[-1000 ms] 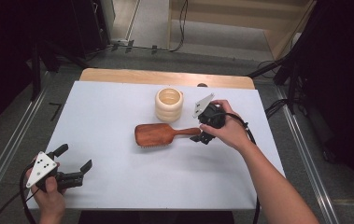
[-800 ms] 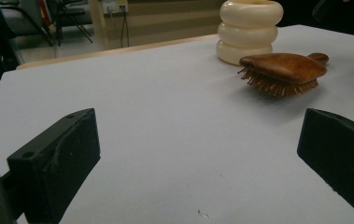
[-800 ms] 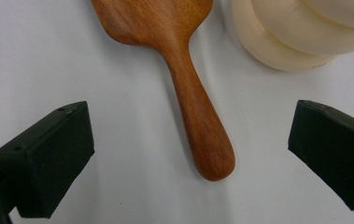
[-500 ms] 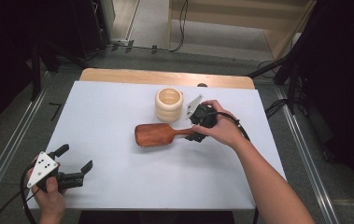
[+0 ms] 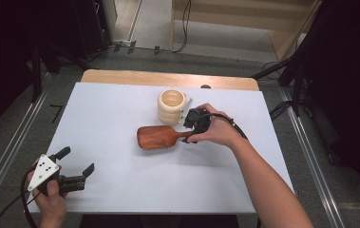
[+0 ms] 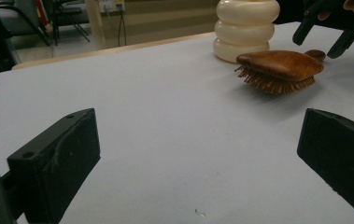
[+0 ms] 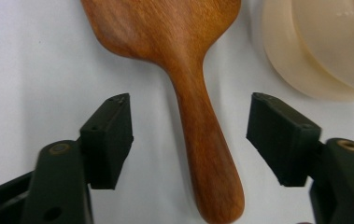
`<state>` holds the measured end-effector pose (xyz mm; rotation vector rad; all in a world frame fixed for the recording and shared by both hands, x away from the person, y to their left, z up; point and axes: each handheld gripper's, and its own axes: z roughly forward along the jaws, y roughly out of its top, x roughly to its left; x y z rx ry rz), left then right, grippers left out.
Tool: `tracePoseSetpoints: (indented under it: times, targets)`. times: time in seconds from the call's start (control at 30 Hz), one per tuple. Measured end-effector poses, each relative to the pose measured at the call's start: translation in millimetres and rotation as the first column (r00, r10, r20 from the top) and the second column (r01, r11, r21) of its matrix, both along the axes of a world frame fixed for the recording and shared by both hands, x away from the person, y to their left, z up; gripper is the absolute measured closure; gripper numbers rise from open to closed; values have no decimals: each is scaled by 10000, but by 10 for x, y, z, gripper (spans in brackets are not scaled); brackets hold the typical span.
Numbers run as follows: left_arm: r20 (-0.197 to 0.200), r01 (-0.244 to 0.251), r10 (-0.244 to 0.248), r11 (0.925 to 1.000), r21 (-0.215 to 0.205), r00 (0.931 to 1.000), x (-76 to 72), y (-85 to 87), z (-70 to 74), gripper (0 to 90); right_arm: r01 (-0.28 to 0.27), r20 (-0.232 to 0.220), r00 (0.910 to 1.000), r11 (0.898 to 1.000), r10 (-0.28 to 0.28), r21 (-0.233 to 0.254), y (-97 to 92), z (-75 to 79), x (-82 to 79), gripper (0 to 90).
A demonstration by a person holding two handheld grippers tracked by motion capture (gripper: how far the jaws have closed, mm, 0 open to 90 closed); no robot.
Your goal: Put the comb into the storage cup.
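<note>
Wooden hairbrush point(image 5: 161, 137) lies bristles down on the tabletop point(image 5: 111, 118), just beside the cream ribbed cup point(image 5: 171, 106). My right tool point(image 7: 191, 126) straddles its handle, jaws half-wide and just been closing, pads not touching yet. I'd centre on the handle, then squeeze. Left tool point(image 5: 75, 175) wide, empty, well away from the cup.

The white worktop point(image 5: 120, 114) carries a wooden hairbrush point(image 5: 161, 137) between the right claw's point(image 5: 189, 129) jaws, a cream ribbed cup point(image 5: 171, 106) just beside.

wooden hairbrush point(image 5: 161, 137) | reddish-brown, paddle-shaped | bristles down, seemingly flat | mid-table, handle toward right
</note>
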<state>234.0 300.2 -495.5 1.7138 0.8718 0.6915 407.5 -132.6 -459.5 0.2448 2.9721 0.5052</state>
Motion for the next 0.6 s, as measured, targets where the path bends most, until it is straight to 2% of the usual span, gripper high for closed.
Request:
tracePoseSetpoints:
  times: [0.07, 0.1, 0.27, 0.37, 0.4, 0.6]
  targets:
    - [2, -2, 2, 10000, -22, 10000, 0, 1, 0, 0, -94, 34, 9999, 9997, 94, -208, 43, -29, -6, 365]
    - [-23, -21, 21, 10000, -19, 10000, 1, 2, 1, 0, -364, 242, 9990, 9990, 370, -269, 65, -47, 8, 372]
    - [-31, -8, 8, 10000, -6, 10000, 3, 3, 1, 0, -334, 197, 9992, 9977, 346, -590, 124, -73, 1, 427]
    - [-29, 0, 0, 10000, -32, 10000, 4, 3, 1, 0, -570, 273, 9979, 9968, 586, -554, 156, -117, 46, 470]
    - [-33, 7, -7, 10000, -25, 10000, 4, 4, 1, 0, -399, 186, 9990, 9970, 413, -668, 161, -123, 40, 482]
    - [-66, 25, -25, 10000, -25, 10000, 7, 2, 0, 0, -522, -21, 9986, 9951, 522, -845, 182, -186, 74, 550]
